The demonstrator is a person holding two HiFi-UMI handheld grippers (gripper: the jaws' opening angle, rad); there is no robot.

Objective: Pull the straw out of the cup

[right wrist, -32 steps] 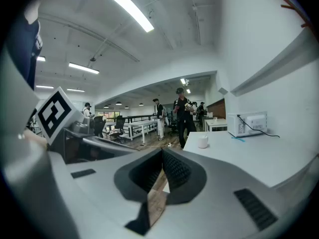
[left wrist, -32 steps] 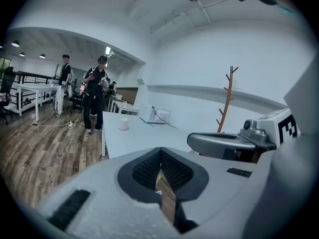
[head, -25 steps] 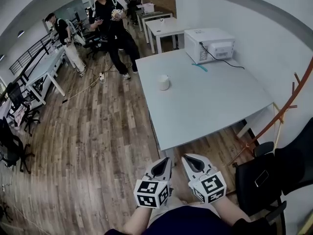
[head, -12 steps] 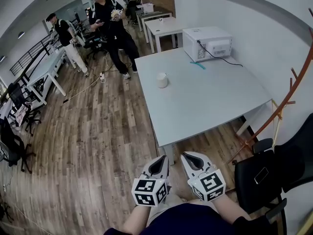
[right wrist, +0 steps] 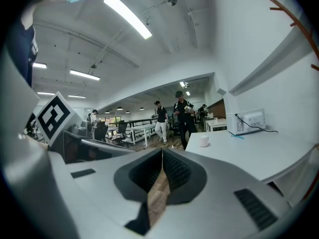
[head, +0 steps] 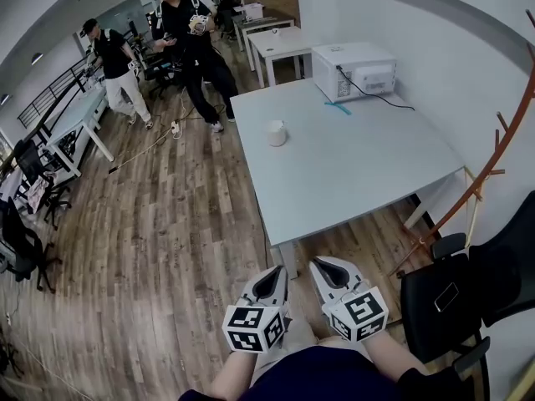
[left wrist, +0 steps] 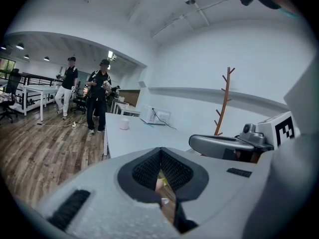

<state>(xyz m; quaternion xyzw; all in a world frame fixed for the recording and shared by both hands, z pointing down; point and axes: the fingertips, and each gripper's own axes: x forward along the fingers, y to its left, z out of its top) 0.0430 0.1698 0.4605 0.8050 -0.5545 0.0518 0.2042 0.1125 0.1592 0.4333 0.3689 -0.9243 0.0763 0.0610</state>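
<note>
A white cup stands on the grey table, near its left edge and far ahead of me; the right gripper view shows the cup as small and distant. I cannot make out a straw in it at this range. A thin blue strip lies on the table by the microwave. My left gripper and right gripper hang side by side over the wooden floor, short of the table's near edge. Both are shut and empty, the left gripper and the right gripper with jaws meeting.
A white microwave with a black cable sits at the table's far right. Several people stand on the floor beyond the table's far left. A black chair is at my right, a wooden coat stand against the wall. More desks stand left.
Both grippers stay where they were, still shut. The person in white trousers at far left has stepped a little. Nothing on the table has moved.
</note>
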